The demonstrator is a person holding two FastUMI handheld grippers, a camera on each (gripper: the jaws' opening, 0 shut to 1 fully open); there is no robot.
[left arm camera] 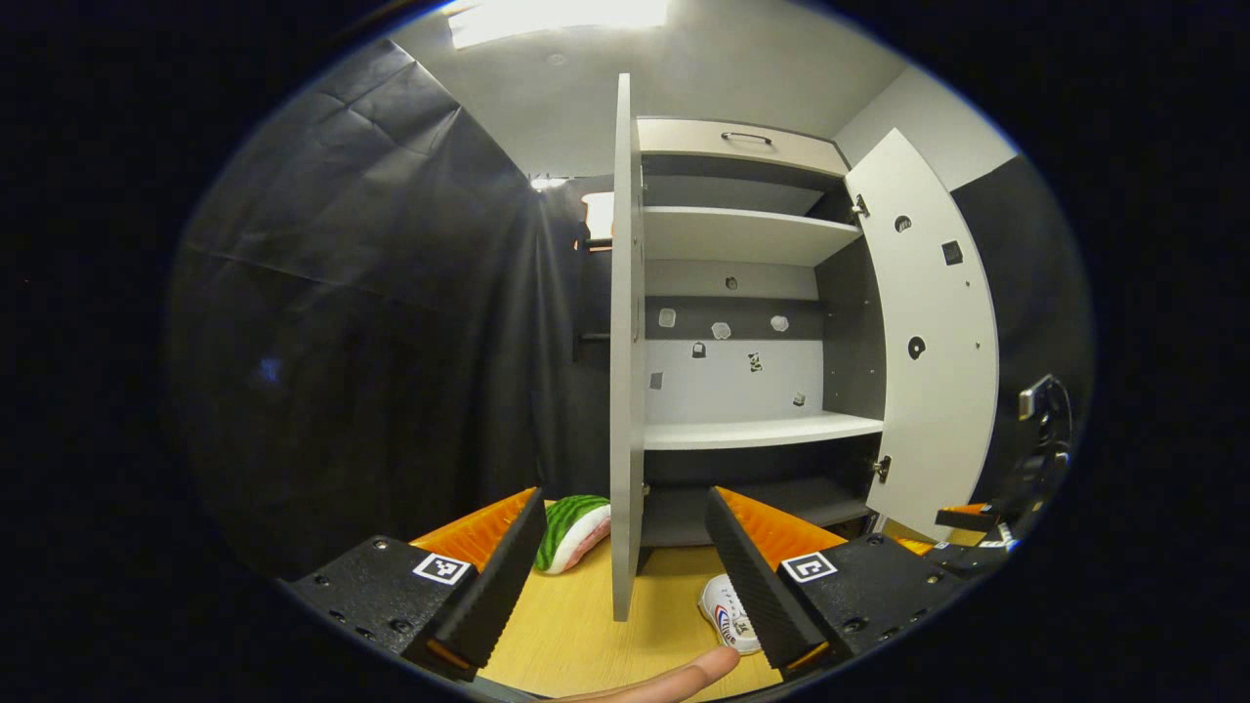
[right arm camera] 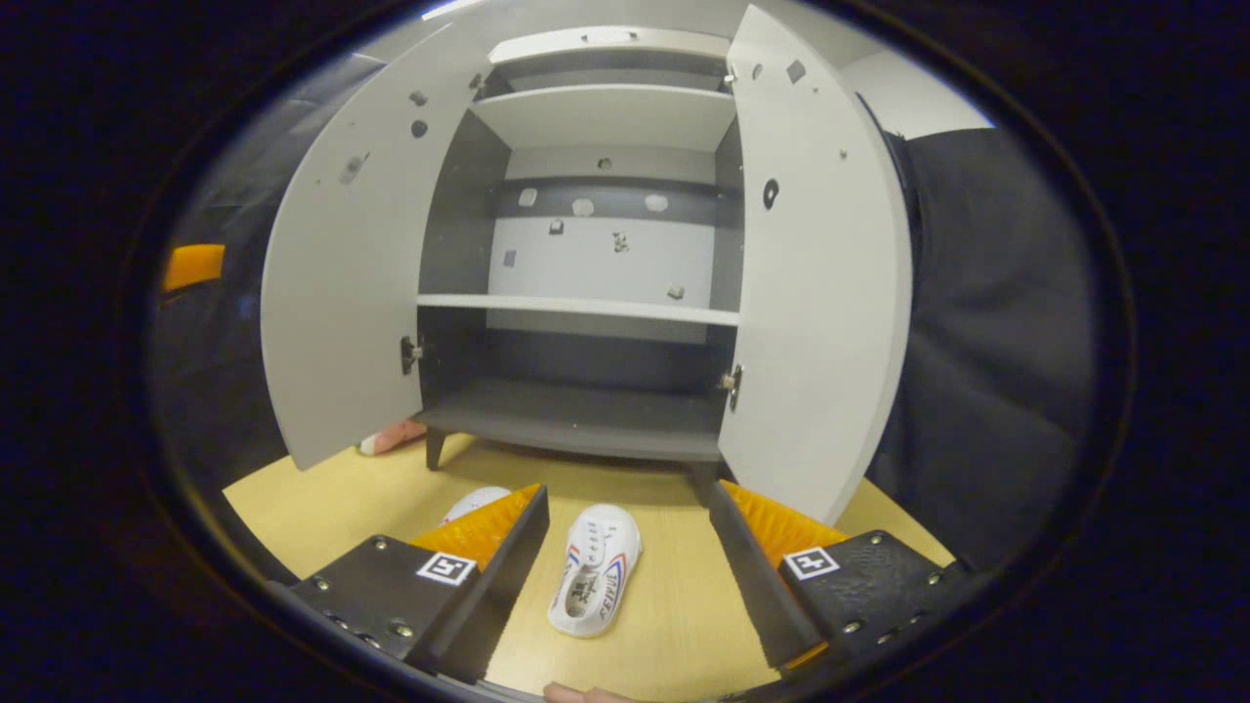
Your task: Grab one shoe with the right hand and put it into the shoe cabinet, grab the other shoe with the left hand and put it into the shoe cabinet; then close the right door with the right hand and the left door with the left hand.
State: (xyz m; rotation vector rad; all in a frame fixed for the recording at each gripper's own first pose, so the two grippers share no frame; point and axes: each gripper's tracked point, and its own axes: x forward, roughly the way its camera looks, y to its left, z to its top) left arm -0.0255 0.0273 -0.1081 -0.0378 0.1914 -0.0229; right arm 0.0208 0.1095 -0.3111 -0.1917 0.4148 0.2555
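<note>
Cabinet [left arm camera: 742, 322] fills centre frame in the left gripper view, doors open; left gripper [left arm camera: 625, 576] gapes empty, a shoe [left arm camera: 725, 610] at lower right. In the right gripper view, right gripper [right arm camera: 630, 576] spreads wide, empty, a shoe [right arm camera: 596, 571] lying between its fingers, another [right arm camera: 474, 503] left.

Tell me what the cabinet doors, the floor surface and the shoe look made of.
Cabinet door: likely laminated board, matte pale grey, flat with drilled holes and metal hinges. Floor surface: looks like light wood or wood-look laminate, faint grain. Shoe: seemingly smooth white synthetic or leather, slight sheen, printed stripes.
</note>
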